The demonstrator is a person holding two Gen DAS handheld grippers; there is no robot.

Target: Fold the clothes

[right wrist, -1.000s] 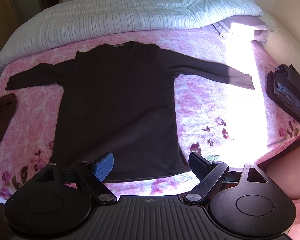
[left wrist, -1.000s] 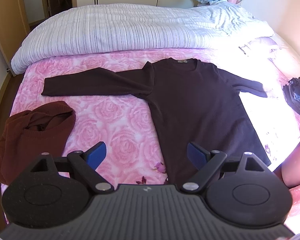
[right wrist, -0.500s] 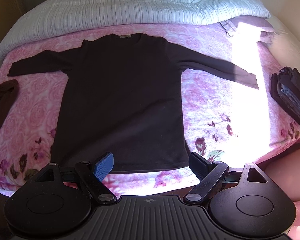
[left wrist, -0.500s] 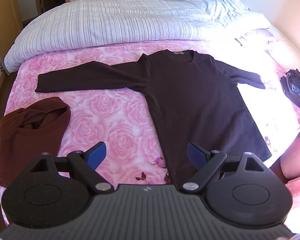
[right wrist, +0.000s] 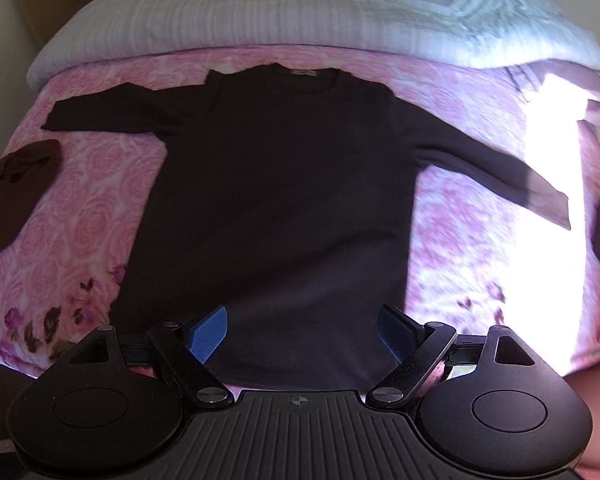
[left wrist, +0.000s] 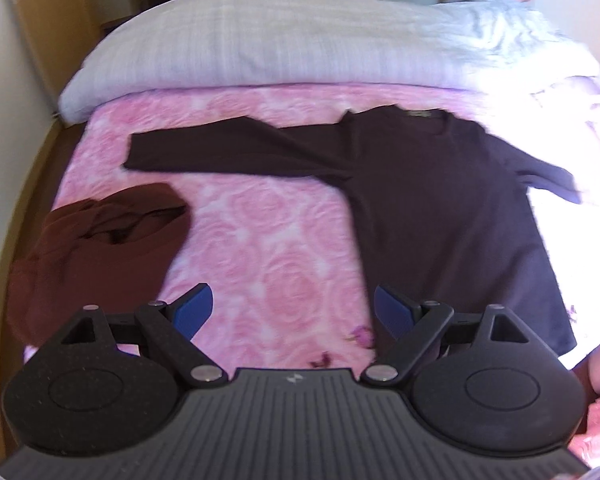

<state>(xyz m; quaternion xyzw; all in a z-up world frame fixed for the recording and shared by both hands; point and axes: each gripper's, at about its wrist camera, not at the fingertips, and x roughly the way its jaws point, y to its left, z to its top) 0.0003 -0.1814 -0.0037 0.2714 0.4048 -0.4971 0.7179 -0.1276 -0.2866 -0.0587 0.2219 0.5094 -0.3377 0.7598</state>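
lying beyond tongs (right wrist: 302, 334) (spread): sweater (right wrist: 276, 184)

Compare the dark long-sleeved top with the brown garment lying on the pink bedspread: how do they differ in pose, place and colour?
The dark long-sleeved top lies flat with both sleeves spread out; the brown garment sits in a crumpled heap. The top is a very dark purple-black, the heap a reddish brown. The top fills the middle of the bed, while the heap lies near the bed's left edge as pictured. Both rest on the pink bedspread, unfolded and untouched.
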